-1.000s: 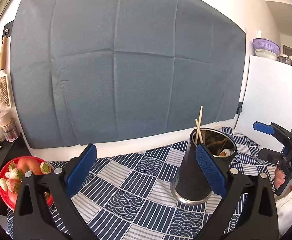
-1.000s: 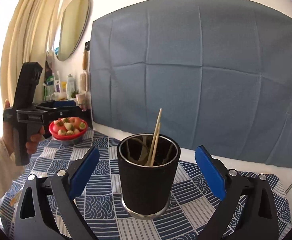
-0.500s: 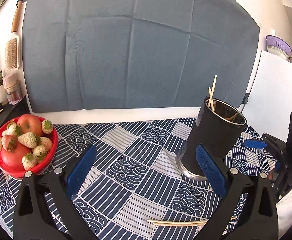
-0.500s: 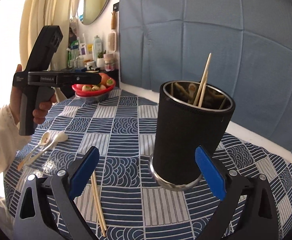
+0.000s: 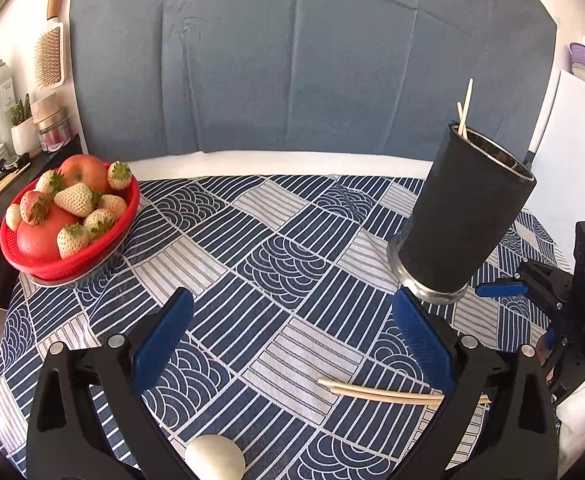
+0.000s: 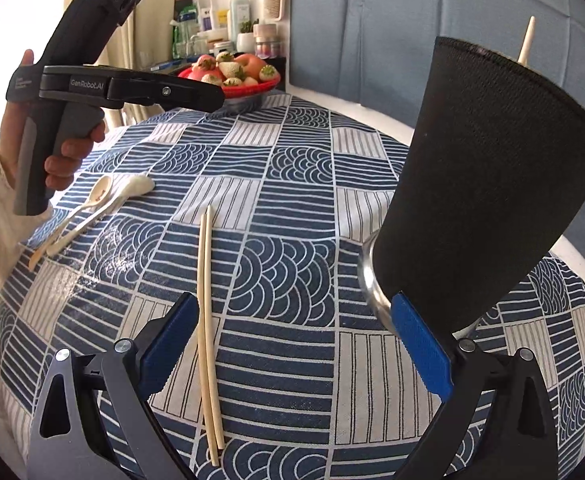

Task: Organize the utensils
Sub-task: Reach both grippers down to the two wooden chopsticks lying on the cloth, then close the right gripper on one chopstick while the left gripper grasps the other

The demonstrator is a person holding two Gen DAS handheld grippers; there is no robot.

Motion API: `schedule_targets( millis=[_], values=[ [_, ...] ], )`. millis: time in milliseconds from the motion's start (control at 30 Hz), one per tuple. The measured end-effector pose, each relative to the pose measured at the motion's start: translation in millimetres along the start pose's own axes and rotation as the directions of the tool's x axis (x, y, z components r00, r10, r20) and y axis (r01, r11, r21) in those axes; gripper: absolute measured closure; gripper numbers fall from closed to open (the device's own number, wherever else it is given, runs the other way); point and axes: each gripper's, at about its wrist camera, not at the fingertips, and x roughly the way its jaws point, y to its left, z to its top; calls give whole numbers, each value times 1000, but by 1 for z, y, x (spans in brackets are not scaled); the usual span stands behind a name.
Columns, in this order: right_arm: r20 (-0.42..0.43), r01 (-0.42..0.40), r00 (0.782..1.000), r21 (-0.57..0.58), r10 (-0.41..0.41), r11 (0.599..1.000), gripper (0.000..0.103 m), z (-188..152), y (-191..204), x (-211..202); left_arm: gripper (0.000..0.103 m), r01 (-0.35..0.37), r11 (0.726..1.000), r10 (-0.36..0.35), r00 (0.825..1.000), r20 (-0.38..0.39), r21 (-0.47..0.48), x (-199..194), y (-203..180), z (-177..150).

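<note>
A black utensil holder (image 5: 464, 216) with a steel base stands on the patterned tablecloth, with chopsticks (image 5: 463, 112) poking out; in the right wrist view the holder (image 6: 488, 184) looms at right. A loose pair of chopsticks (image 6: 206, 320) lies on the cloth between my right gripper's fingers, also showing in the left wrist view (image 5: 376, 392). Two pale spoons (image 6: 104, 200) lie at left; one spoon bowl (image 5: 214, 458) sits under my left gripper. My left gripper (image 5: 292, 344) is open and empty. My right gripper (image 6: 296, 352) is open and empty above the chopsticks.
A red bowl of strawberries and apples (image 5: 68, 216) stands at the table's far left. A shelf with bottles and jars (image 5: 12, 120) lies beyond it. A blue-grey cloth (image 5: 292, 60) covers the wall. A white board (image 5: 572, 152) stands at right.
Both grippers have tilted down and lowered toward the table. The loose chopsticks and spoons have come into view. Both grippers stay open.
</note>
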Motion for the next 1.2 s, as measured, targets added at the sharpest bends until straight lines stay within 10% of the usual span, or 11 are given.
schedule_targets(
  millis=[633,900,967,1200],
  values=[
    [-133,32,990,-114,-47,993,10,-5,10,18,6,-87,996,78,978,-196,-36,19,-7,-38],
    [-166,-34,985,16,36,999,12,-9,-1,23,6,-87,995,72,965,-252,-50,23,-15,-54],
    [-157,-40,987,10,41,999,18,-10,0,20,6,-82,994,58,960,-274,-75,24,-17,-58],
    [-102,-1,995,64,8,998,89,-14,-16,9,6,-49,989,0,945,-326,-141,29,-33,-67]
  ],
)
